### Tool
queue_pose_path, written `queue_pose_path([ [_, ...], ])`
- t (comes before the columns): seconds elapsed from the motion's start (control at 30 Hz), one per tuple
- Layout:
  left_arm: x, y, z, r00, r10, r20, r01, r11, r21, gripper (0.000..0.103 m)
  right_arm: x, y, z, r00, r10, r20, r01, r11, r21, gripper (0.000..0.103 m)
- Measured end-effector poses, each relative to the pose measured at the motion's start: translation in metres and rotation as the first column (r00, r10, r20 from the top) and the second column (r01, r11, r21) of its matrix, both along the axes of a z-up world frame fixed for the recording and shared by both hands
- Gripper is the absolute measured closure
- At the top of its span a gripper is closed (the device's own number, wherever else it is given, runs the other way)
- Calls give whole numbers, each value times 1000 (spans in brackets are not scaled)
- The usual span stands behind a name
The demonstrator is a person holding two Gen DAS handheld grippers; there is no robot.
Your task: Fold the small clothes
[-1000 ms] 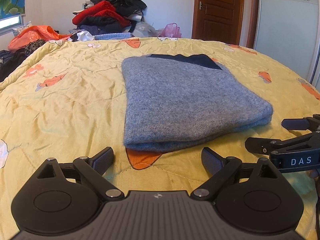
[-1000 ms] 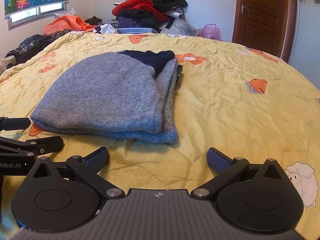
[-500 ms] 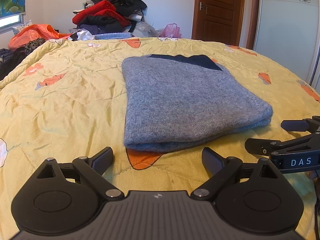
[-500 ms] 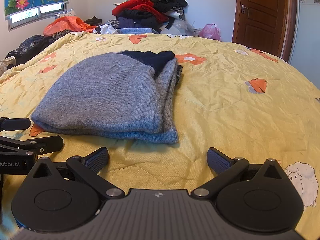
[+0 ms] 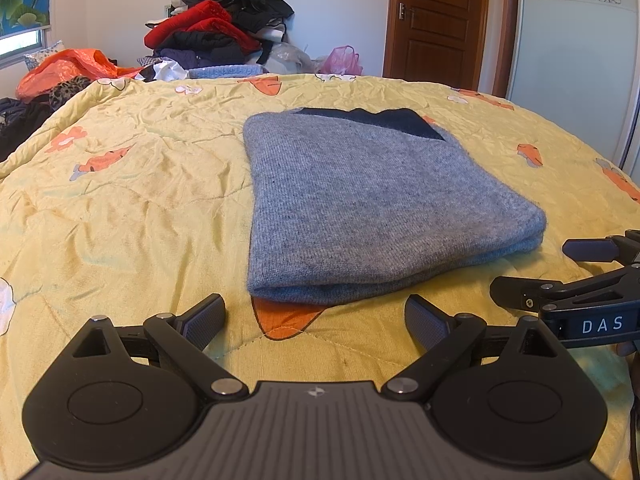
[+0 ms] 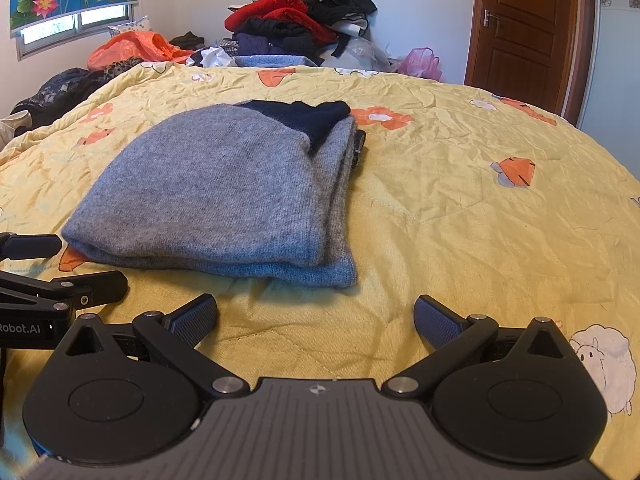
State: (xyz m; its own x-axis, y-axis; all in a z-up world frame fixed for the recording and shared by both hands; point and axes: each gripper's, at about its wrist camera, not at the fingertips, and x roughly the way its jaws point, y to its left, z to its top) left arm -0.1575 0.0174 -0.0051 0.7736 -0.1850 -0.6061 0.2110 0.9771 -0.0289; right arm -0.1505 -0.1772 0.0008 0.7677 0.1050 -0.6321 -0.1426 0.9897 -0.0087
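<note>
A wide bed (image 5: 120, 208) fills both views, covered by a thin yellow quilt (image 6: 460, 208) that is crumpled all over, stitched in large panels and printed with orange carrots, white flowers and a white sheep (image 6: 604, 368). Beyond the bed's far edge rises a loose pile of clothes (image 5: 224, 32), red, black and dark purple, with an orange plastic bag (image 5: 68, 68) toward the far left corner and a brown panelled door (image 5: 436, 20) toward the far right.

Near the middle of the bed lies the folded sweater (image 5: 368, 204), a soft, fuzzy grey knit stacked in several layers into a rounded rectangle. Its long axis runs from the near edge toward the far edge; a rounded fold faces the near edge, and the navy part (image 6: 304, 116) sits at the far end. The layered open edges show along its right side.

The left gripper (image 5: 316, 320) hovers just short of the sweater's near fold, fingers spread wide and empty. The right gripper (image 6: 316, 316) sits beside it, also released, near the sweater's near right corner, gripping nothing.
</note>
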Motion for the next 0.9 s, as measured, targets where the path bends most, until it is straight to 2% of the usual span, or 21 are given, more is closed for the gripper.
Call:
queue_pose_path([
  [0.9, 1, 1, -1, 1000, 0, -1, 0, 1000, 2, 4, -2, 0, 0, 1000, 1, 0, -1, 1000, -4, 0],
])
